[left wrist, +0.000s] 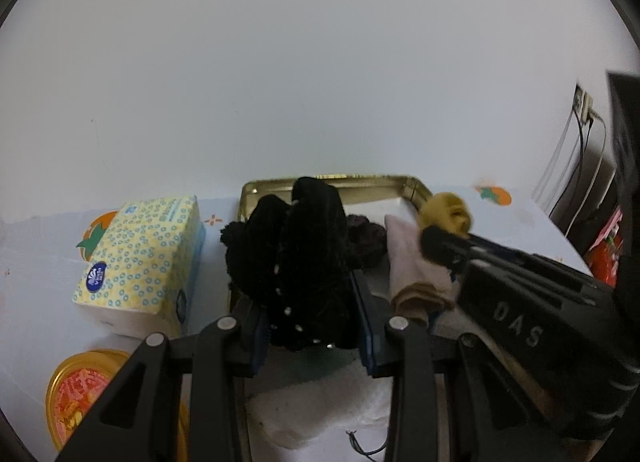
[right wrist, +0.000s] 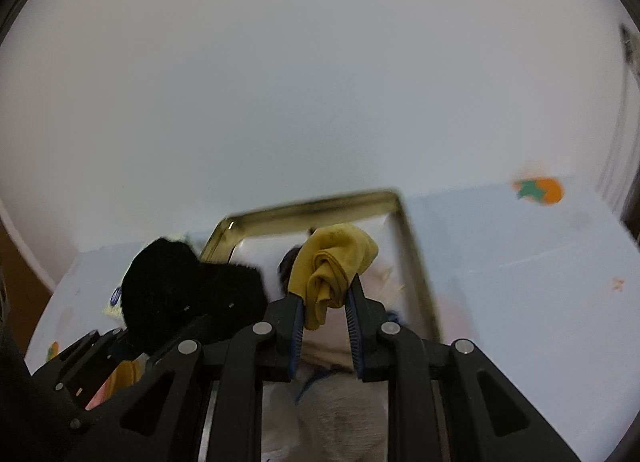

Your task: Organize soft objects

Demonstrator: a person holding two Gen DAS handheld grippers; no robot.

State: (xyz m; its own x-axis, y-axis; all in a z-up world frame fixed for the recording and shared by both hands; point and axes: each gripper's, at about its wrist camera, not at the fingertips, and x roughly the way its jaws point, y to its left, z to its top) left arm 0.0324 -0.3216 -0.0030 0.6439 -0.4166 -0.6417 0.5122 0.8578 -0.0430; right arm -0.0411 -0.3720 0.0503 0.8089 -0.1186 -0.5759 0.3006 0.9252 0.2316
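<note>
- Two grippers are loaded over one gold-rimmed tin (left wrist: 416,190). In the left wrist view, the left gripper (left wrist: 310,316) is clamped on a bulky black fuzzy cloth (left wrist: 296,246), which hangs over the tin's left side.
- The likely trouble here: the black cloth spills past the tin's left wall, so on release part of it could drape over the rim or onto the table near the tissue pack (left wrist: 148,258), which stands just beside the tin.
- The right gripper (left wrist: 444,238) reaches in from the right with a yellow cloth (left wrist: 448,210); it passes close over a pale sock (left wrist: 412,270) and a dark purple item (left wrist: 368,236) lying in the tin, and could drag them.
- A round yellow lid (left wrist: 76,394) sits at lower left, near the left gripper's frame.
- In the right wrist view, the right gripper (right wrist: 326,312) pinches the yellow cloth (right wrist: 334,262) between its pads, over the tin's (right wrist: 304,210) interior.
- The black cloth (right wrist: 180,290) crowds the left, so the two tools could bump; the open room lies right, on bare tablecloth (right wrist: 520,270) beyond the tin's right wall.
</note>
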